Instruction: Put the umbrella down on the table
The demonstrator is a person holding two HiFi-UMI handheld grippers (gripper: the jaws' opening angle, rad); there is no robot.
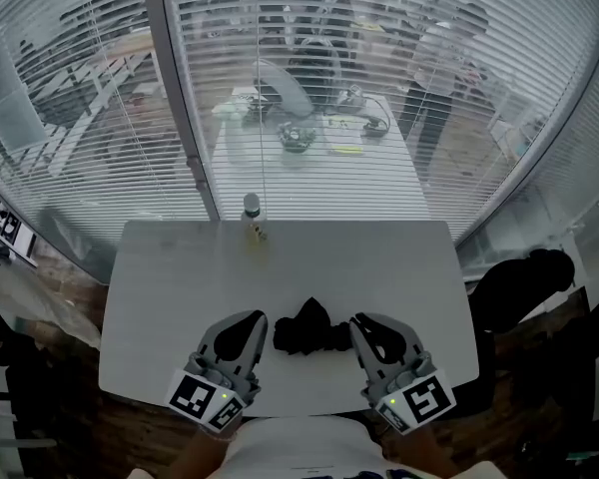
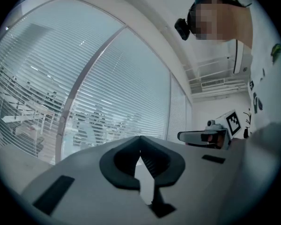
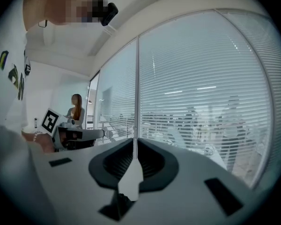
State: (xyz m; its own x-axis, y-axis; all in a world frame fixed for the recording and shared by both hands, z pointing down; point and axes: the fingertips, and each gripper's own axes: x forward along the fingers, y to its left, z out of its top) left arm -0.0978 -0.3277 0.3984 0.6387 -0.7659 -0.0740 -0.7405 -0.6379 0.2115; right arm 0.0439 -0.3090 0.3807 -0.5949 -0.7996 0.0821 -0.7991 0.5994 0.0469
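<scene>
1. My left gripper (image 1: 252, 319) and right gripper (image 1: 361, 323) are both pressed together, holding nothing.
2. The umbrella (image 1: 306, 331) lies sideways on the table (image 1: 180, 267), between them, equally near both.

Office scene: a white table (image 1: 170, 267) abuts a glass wall (image 1: 170, 88) hung with blinds (image 1: 459, 98); at 12 o'clock beyond, people (image 1: 431, 78) surround a cluttered desk (image 1: 280, 168).

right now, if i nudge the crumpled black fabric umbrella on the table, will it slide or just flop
The crumpled black fabric umbrella lies as a loose, lumpy bundle, so its cloth would probably bunch and give rather than move stiffly. It lies spread out on the smooth white table, so tipping or rolling seems unlikely.
</scene>
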